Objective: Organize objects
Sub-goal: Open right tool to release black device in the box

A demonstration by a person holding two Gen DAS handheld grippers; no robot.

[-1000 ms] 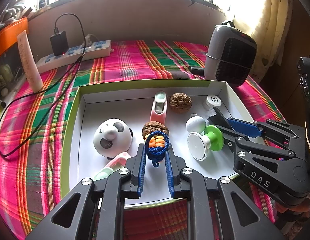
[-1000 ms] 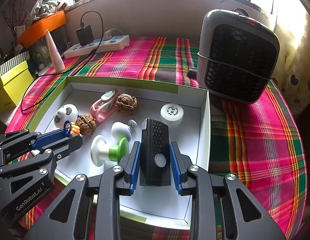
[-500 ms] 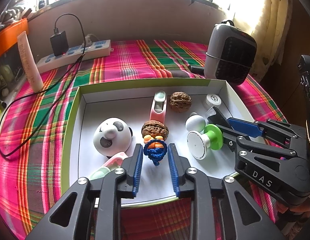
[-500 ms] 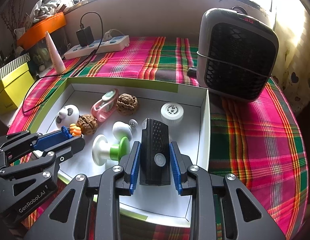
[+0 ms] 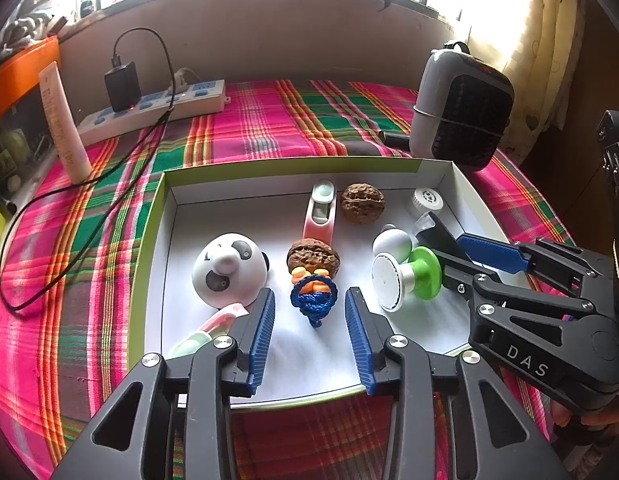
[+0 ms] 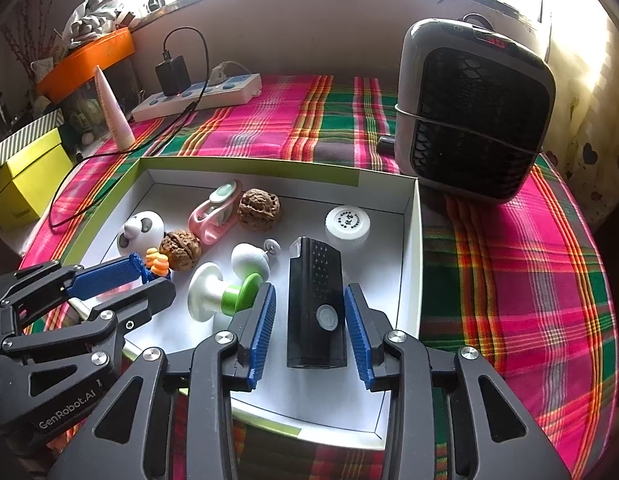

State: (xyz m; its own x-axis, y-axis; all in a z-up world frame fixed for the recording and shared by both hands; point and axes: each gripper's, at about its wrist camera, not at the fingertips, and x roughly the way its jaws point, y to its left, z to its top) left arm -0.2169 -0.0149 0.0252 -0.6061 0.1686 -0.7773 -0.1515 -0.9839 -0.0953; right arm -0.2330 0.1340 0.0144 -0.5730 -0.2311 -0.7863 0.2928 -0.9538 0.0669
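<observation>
Small objects are gathered in a shallow white box (image 5: 475, 208) with a green rim, set on a table covered by a pink and green plaid cloth (image 5: 269, 120). Inside the box, between the left tongs (image 5: 309, 314), a blue cord loop with orange beads (image 5: 313, 298) is laid flat, attached to a walnut (image 5: 313, 256) just behind it; the jaws are opening and neither pad is touching the cord. Left of the walnut a panda-faced dome (image 5: 229, 274) is seen, and behind the walnut a pink clip-shaped item (image 5: 320, 212) and a second walnut (image 5: 362, 208) are placed near the box's far wall. Between the right tongs (image 6: 310, 326) a black rectangular device (image 6: 316, 304) with a round grey button is resting on the box floor; these jaws are also opening, with a gap visible at each side of the device. Left of the device a white and green knob (image 6: 221, 294) is lying on its side, and behind the device a white round cap (image 6: 347, 222) is set. Beyond the box's right far corner a small grey heater (image 6: 473, 112) is standing, and beyond its left far corner a white power strip (image 6: 201, 94) with a black charger plugged in is seen.
</observation>
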